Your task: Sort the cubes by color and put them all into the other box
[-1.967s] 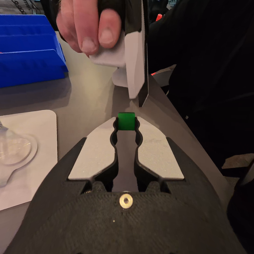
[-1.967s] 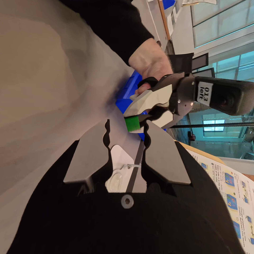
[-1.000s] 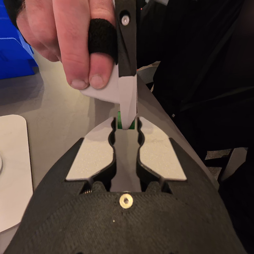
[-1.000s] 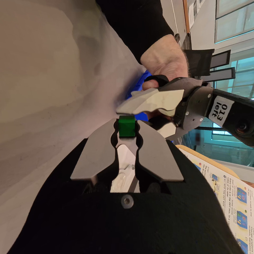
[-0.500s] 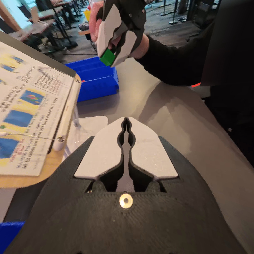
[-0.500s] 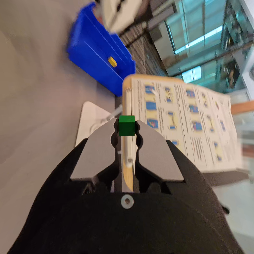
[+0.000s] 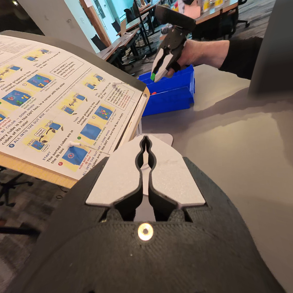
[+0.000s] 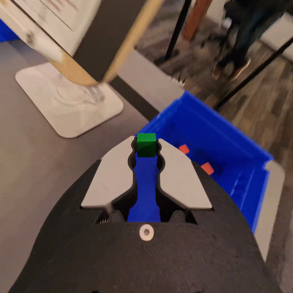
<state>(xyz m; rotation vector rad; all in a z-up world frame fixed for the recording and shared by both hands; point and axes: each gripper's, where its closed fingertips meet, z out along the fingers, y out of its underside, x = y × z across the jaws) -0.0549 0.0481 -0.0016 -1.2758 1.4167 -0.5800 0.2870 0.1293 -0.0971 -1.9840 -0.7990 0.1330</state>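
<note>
My right gripper [image 8: 146, 145] is shut on a green cube [image 8: 146, 144] and holds it over the near left part of a blue box [image 8: 214, 134]. Two red cubes [image 8: 183, 149] [image 8: 207, 168] lie inside that box. In the left wrist view the right gripper [image 7: 156, 77] hangs with the green cube [image 7: 152, 76] just above the blue box [image 7: 168, 101], where a red cube [image 7: 153, 93] shows. My left gripper [image 7: 145, 139] is shut and empty, held above the grey table [image 7: 229, 150], well back from the box.
A tilted wooden board with a printed instruction sheet [image 7: 55, 107] stands on a white base [image 8: 68, 104] left of the blue box. The table's far edge runs just behind the box [image 8: 142, 76]. A person's hand and dark sleeve [image 7: 214, 53] hold the right gripper. My right fingertips sit around 35 cm from my left ones.
The green cube passed from my left gripper to my right one. The left gripper shut empty and drew back. The right gripper swung with the cube over the blue box.
</note>
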